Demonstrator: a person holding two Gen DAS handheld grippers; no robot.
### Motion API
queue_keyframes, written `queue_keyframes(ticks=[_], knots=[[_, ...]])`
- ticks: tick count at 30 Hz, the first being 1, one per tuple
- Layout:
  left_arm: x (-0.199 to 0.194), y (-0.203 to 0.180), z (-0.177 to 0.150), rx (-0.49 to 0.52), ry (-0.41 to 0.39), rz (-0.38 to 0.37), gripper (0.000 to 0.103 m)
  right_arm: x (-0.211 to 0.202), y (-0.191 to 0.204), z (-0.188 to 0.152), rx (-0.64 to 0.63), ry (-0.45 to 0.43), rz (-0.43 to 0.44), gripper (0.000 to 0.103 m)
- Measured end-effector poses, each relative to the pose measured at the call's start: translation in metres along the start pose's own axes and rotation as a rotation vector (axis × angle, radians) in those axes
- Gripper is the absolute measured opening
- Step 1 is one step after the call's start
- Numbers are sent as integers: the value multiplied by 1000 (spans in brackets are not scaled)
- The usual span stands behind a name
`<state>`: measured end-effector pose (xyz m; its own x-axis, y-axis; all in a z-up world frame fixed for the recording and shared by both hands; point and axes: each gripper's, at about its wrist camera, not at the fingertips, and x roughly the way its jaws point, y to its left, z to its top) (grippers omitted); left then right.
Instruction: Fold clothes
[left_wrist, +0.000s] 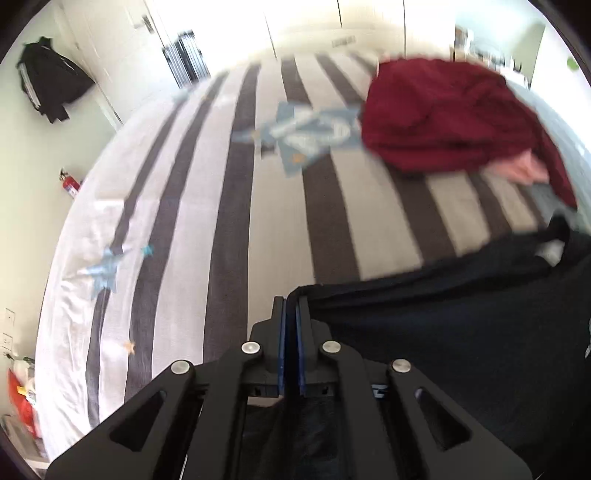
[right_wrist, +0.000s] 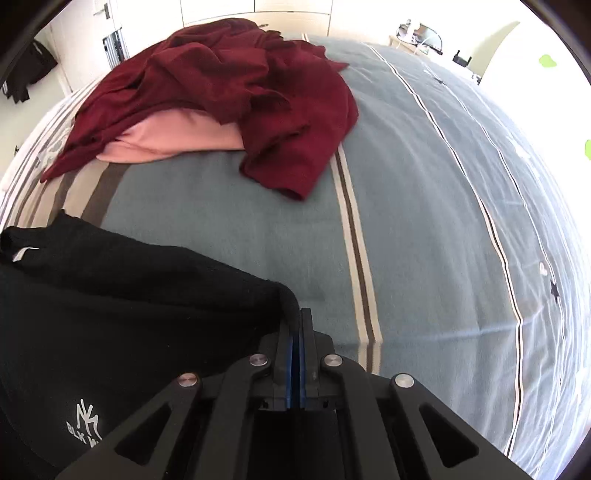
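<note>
Wide bed (left_wrist: 229, 206) under striped grey-and-white and blue-grey cover, pale walls (left_wrist: 33, 155), white wardrobe doors (right_wrist: 288, 11) behind, dark garment (left_wrist: 48, 81) hanging on wall, red fire extinguisher (left_wrist: 71, 183) on floor, bright glare at the far side

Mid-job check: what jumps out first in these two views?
The heap of dark red clothes over a pink garment at the far side of the striped bed. Nearer, the left gripper and right gripper each pinch a corner of the black garment.
</note>
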<state>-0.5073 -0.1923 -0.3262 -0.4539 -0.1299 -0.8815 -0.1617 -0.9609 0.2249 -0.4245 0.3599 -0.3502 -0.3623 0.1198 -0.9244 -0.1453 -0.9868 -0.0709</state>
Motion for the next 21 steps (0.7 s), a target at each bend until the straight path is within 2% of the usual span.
queue_keyframes(ticks=[2, 4, 6, 7, 8, 10, 12, 15, 21], knots=[[14, -11, -9, 32, 35, 32, 8, 15, 11, 2, -39, 39, -24, 2], [23, -16, -14, 15, 63, 40, 9, 22, 15, -2, -51, 48, -38, 3], [18, -9, -14, -64, 49, 20, 14, 21, 11, -6, -41, 48, -42, 17], [12, -3, -13, -113, 32, 4, 22, 17, 5, -7, -26, 45, -42, 30], [4, 3, -13, -155, 5, -18, 28, 12, -1, -9, -12, 41, -41, 35], [-19, 12, -13, -194, -99, -39, 60, -1, -14, -14, 4, 15, -18, 36], [-33, 8, -9, -155, -163, -41, 73, -13, -23, -17, 11, -10, 5, 39], [-24, -10, 2, -84, -135, -69, 73, -16, -3, -8, -38, -36, 27, 39], [21, -46, 20, 7, 1, -52, 73, -7, 57, 25, -122, -92, 56, 41]])
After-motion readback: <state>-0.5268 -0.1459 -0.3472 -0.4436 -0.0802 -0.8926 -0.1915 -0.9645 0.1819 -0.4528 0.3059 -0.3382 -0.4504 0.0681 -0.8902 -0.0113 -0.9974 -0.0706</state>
